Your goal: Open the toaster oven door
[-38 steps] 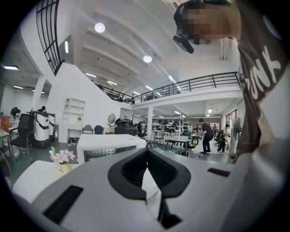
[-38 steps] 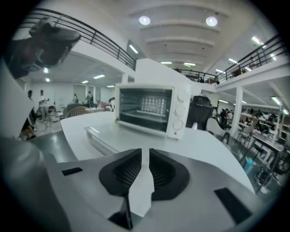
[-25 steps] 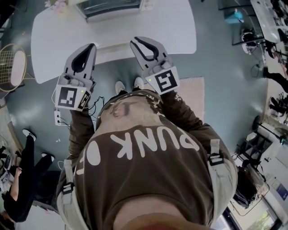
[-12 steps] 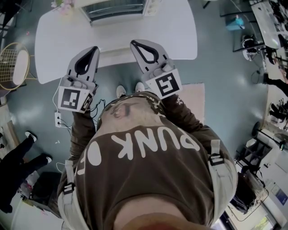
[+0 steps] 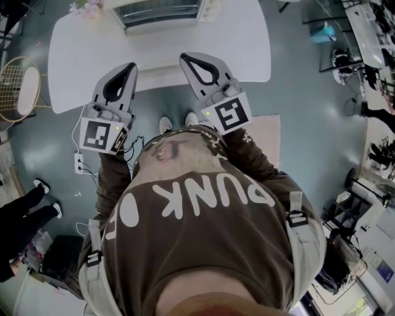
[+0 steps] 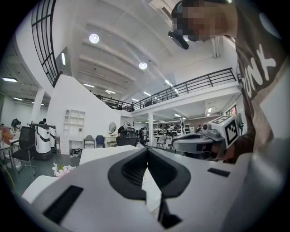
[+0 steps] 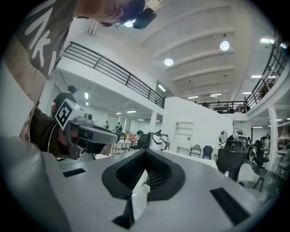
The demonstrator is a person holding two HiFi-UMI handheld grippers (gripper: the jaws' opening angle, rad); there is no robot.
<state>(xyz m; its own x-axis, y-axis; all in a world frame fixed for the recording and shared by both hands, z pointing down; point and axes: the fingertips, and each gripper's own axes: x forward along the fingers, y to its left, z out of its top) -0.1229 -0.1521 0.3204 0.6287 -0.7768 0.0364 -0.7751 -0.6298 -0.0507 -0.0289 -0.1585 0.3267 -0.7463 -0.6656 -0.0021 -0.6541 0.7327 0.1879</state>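
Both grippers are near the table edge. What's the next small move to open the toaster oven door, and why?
Probably reach the right gripper forward across the table toward the toaster oven, opening its jaws on the way: it and the left gripper are shut on nothing, well short of the oven.

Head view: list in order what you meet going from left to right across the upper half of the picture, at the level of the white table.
round wire-frame stool → left gripper → right gripper → small teal object on the floor
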